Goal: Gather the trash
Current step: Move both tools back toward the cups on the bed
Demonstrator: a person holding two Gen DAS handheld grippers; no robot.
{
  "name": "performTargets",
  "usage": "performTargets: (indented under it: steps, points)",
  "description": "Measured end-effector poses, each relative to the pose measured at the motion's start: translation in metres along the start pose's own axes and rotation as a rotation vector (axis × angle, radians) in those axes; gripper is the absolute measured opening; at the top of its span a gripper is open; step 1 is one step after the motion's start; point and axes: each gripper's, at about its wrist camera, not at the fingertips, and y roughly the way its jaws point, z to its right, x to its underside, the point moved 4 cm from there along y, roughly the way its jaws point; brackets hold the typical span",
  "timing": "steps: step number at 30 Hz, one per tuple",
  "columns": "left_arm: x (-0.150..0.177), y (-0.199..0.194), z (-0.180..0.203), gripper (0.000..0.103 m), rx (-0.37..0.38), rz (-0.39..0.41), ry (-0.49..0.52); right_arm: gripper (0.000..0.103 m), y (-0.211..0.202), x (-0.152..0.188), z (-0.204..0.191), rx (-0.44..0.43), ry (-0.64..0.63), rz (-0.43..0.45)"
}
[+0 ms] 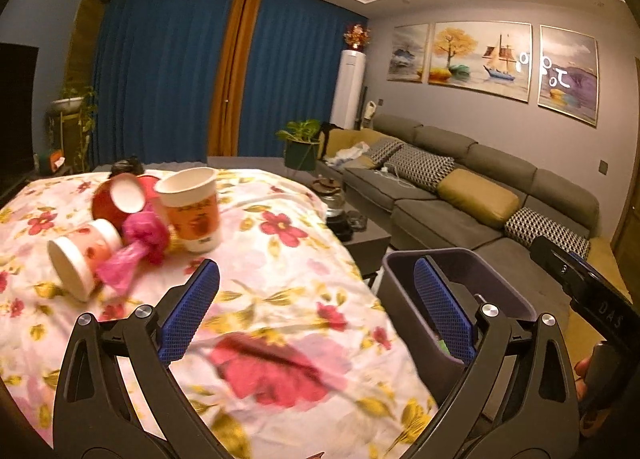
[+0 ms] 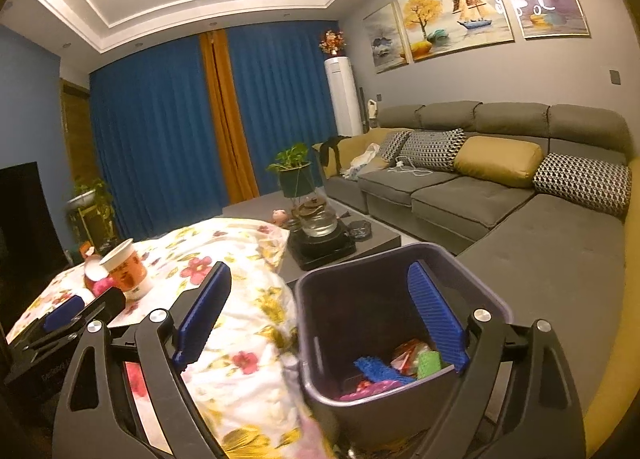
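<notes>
On the floral-cloth table (image 1: 280, 299) lies a heap of trash: an upright orange paper cup (image 1: 192, 211), a tipped red cup (image 1: 116, 199), a tipped white-pink cup (image 1: 80, 255) and a crumpled pink bag (image 1: 136, 247). My left gripper (image 1: 320, 307) is open and empty, a little short of the heap. A dark bin (image 2: 384, 323) stands at the table's right edge and holds colourful scraps (image 2: 396, 367). My right gripper (image 2: 320, 319) is open and empty above the bin's rim. The orange cup also shows in the right wrist view (image 2: 128, 271).
A grey corner sofa (image 2: 500, 195) with cushions runs along the right wall. A dark coffee table (image 2: 340, 243) with a glass teapot (image 2: 316, 219) stands behind the bin. A potted plant (image 2: 294, 171), blue curtains and a dark TV (image 2: 24, 227) lie beyond.
</notes>
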Motion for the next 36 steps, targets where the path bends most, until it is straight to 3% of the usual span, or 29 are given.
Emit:
performTargets:
  steps: [12,25,31,36]
  points:
    - [0.005,-0.042,-0.072,0.096,-0.142,0.035,-0.041,0.087,-0.002,0.010,-0.067,-0.093,-0.066,-0.015]
    - [0.010,-0.066,-0.162,0.096,-0.321,0.033,-0.105,0.087,0.025,0.030,-0.142,-0.213,-0.124,-0.077]
    - [0.012,-0.063,-0.192,0.096,-0.366,0.029,-0.126,0.087,0.040,0.036,-0.171,-0.260,-0.151,-0.101]
    - [0.009,-0.047,-0.209,0.096,-0.354,0.017,-0.148,0.087,0.047,0.035,-0.185,-0.282,-0.157,-0.103]
